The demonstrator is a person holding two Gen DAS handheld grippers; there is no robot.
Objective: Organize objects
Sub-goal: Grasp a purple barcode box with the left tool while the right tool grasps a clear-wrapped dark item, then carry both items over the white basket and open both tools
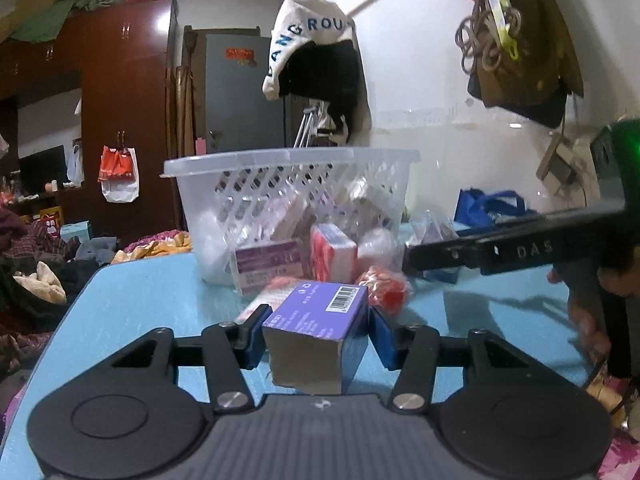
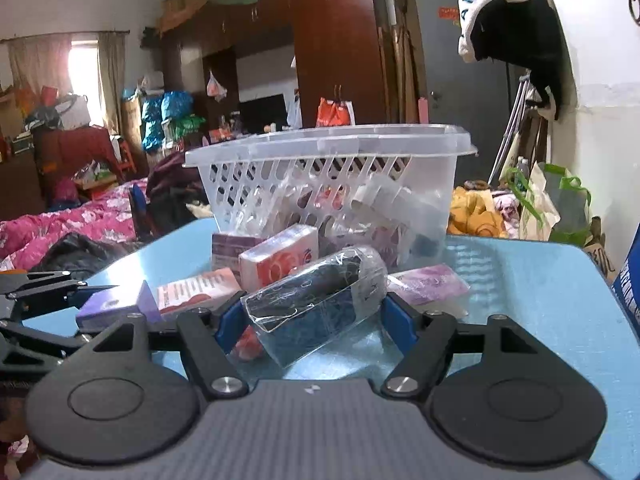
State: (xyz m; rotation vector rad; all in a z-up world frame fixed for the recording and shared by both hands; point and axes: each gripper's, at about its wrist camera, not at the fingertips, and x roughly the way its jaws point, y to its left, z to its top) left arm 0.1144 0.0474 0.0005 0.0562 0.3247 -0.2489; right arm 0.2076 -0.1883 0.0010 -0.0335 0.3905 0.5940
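My left gripper is shut on a purple box with a barcode and holds it above the blue table. My right gripper is shut on a clear plastic pack with dark contents, tilted. A clear slotted basket stands at the table's far side and holds several packs; it also shows in the right wrist view. The left gripper and the purple box show at the left of the right wrist view. The right gripper's arm crosses the right of the left wrist view.
In front of the basket lie a pink-and-white box, a purple-and-white box, a red pack and a pink pack. A bed with pink bedding lies to the left. Bags stand beyond the table.
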